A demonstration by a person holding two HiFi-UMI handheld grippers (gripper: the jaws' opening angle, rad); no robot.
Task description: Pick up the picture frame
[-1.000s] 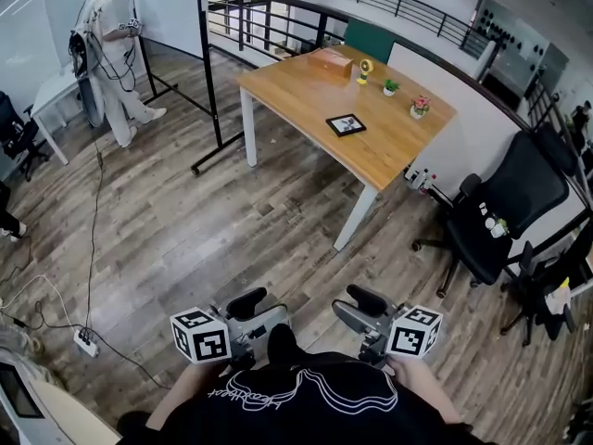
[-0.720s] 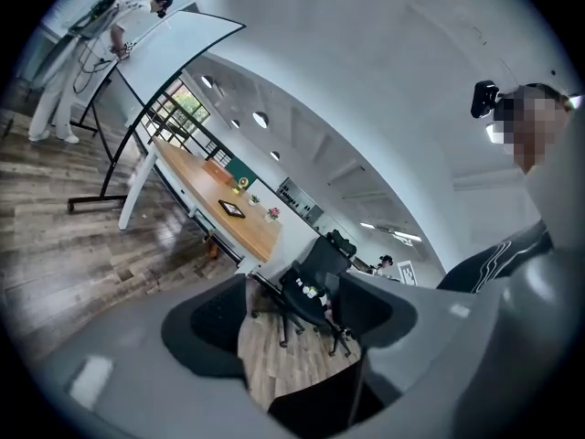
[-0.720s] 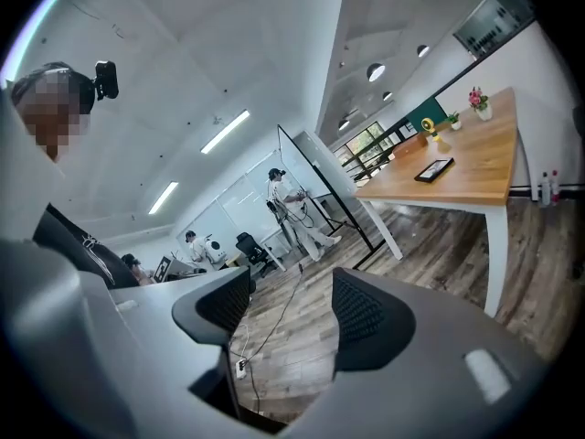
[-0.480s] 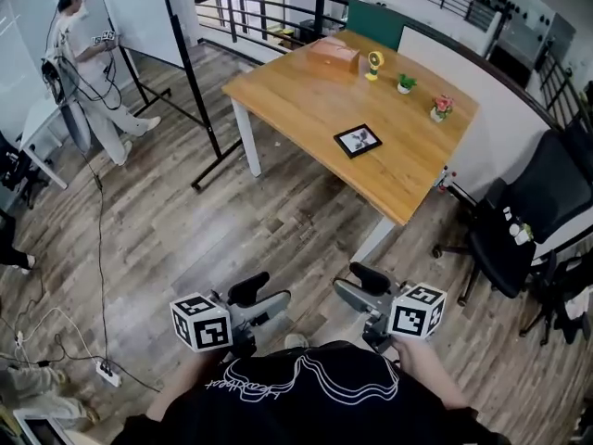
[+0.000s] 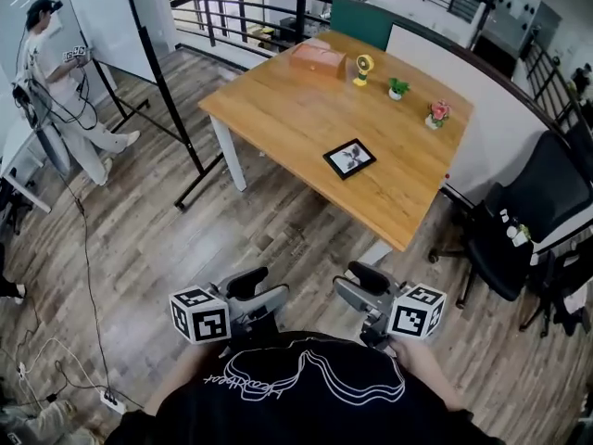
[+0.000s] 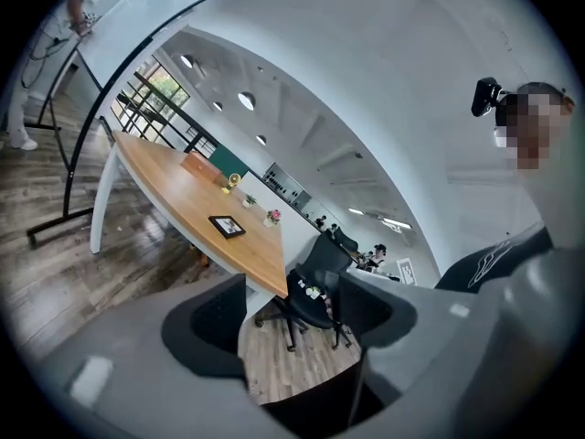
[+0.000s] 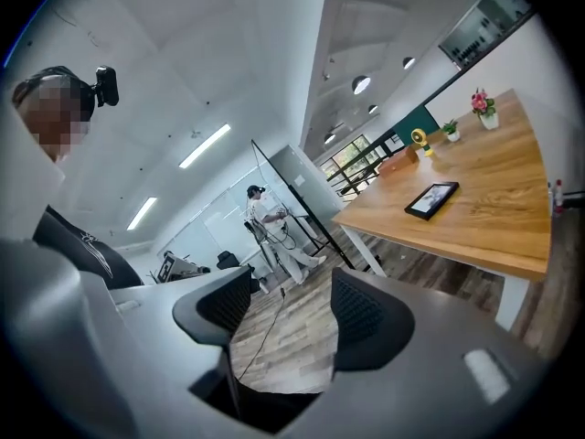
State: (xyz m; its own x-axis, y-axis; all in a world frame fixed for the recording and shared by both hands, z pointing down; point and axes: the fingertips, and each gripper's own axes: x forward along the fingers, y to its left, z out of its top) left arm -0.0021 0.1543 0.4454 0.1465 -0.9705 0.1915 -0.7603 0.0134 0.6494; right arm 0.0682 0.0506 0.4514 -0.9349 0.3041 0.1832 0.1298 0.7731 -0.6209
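A small black picture frame (image 5: 349, 158) lies flat on the wooden table (image 5: 278, 109), toward its near right part. It also shows far off as the frame (image 6: 226, 226) in the left gripper view and the frame (image 7: 430, 199) in the right gripper view. My left gripper (image 5: 262, 295) and right gripper (image 5: 352, 286) are held close to my body, well short of the table. Both stand open with nothing between the jaws.
On the table's far side stand a brown box (image 5: 318, 57), a yellow fan (image 5: 361, 69) and two small potted plants (image 5: 437, 115). A black office chair (image 5: 514, 235) sits right of the table. A whiteboard stand (image 5: 139, 54) and a person (image 5: 56, 86) are at left.
The view has closed in on the table: the table and frame now sit nearer and lower in the head view. Both grippers stay open in front of my body.
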